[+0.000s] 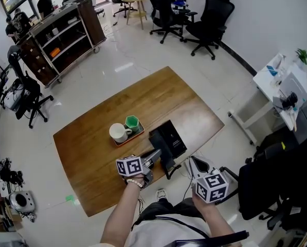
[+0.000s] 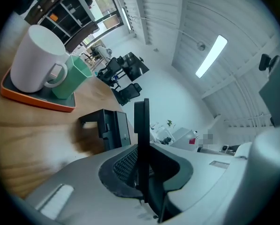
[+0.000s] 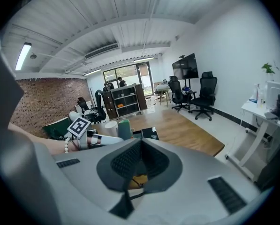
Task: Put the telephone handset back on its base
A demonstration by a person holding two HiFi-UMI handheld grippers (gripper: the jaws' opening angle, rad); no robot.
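The black telephone base (image 1: 168, 137) sits on the wooden table (image 1: 91, 153), right of an orange tray. My left gripper (image 1: 154, 157) hovers at the base's near end, shut on the black handset (image 1: 165, 161), whose cord (image 1: 172, 175) hangs off the table's edge. In the left gripper view the handset (image 2: 141, 121) stands edge-on between the pads, with the base (image 2: 112, 128) just beyond it. My right gripper (image 1: 193, 163) floats off the table's near right edge, apart from the phone. Its pads meet with nothing between them in the right gripper view (image 3: 139, 165).
An orange tray (image 1: 138, 134) holds a white mug (image 1: 119, 133) and a green cup (image 1: 132, 122), just left of the base. Black office chairs (image 1: 207, 19) and a wheeled shelf unit (image 1: 66, 35) stand far off. A white desk (image 1: 282, 86) is at the right.
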